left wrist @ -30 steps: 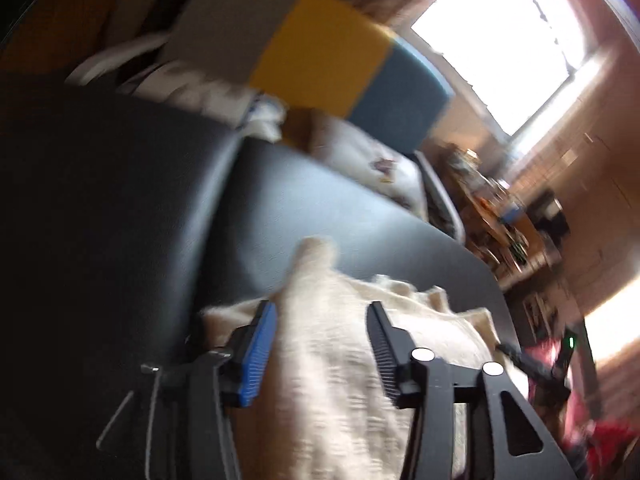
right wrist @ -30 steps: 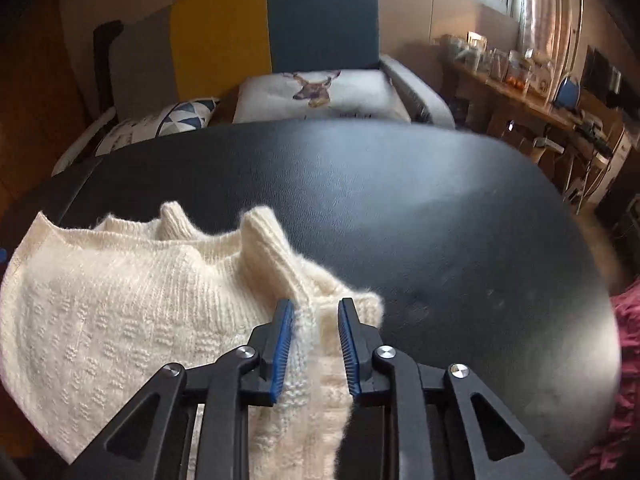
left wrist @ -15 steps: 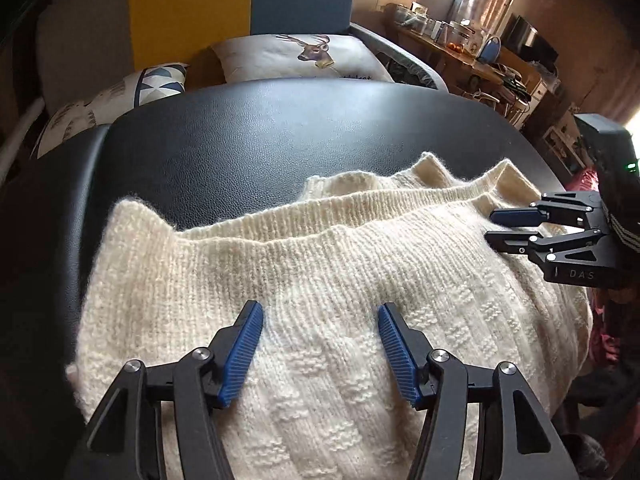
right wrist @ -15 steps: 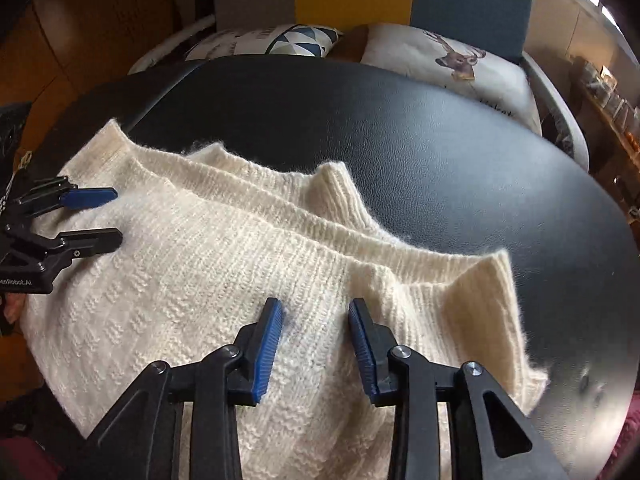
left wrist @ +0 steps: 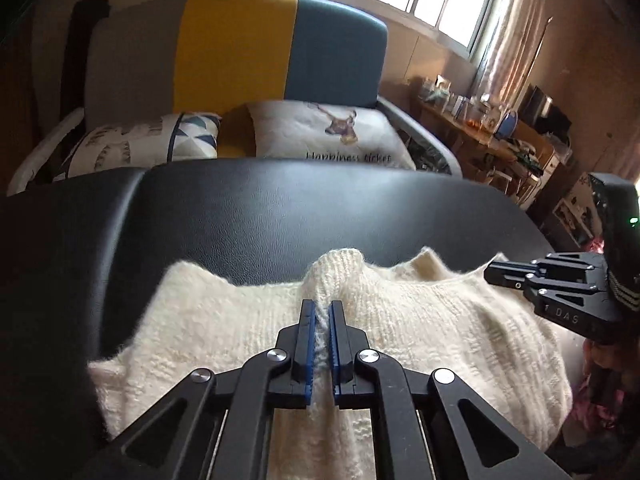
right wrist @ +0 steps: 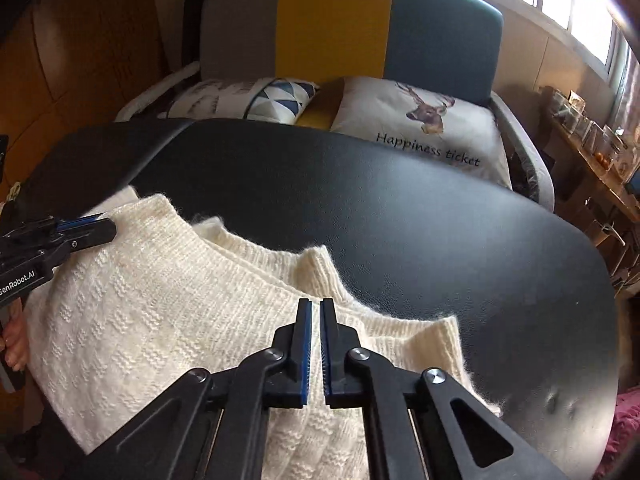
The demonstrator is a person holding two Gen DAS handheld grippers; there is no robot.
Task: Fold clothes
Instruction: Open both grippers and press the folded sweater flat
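A cream knitted sweater [left wrist: 432, 332] lies on the near part of a black table [left wrist: 280, 216], hanging over its front edge. My left gripper [left wrist: 321, 308] is shut on a raised fold of the sweater's ribbed upper edge. My right gripper [right wrist: 316, 304] is shut on the same ribbed edge of the sweater [right wrist: 132, 320], farther right. The right gripper [left wrist: 490, 273] shows from the side at the right of the left wrist view. The left gripper [right wrist: 112, 230] shows at the left edge of the right wrist view, pinching the sweater's left corner.
Beyond the black table [right wrist: 400, 208] stands a grey, yellow and blue sofa [right wrist: 340, 20] with a deer cushion [right wrist: 424, 120] and a triangle-patterned cushion [right wrist: 256, 98]. A cluttered wooden desk [left wrist: 492, 140] runs along the right under the window. Pink fabric [right wrist: 628, 432] lies at the lower right.
Both grippers were open above the sweater half a second ago; both have now shut on its ribbed upper edge. The left one has pulled up a small fold.
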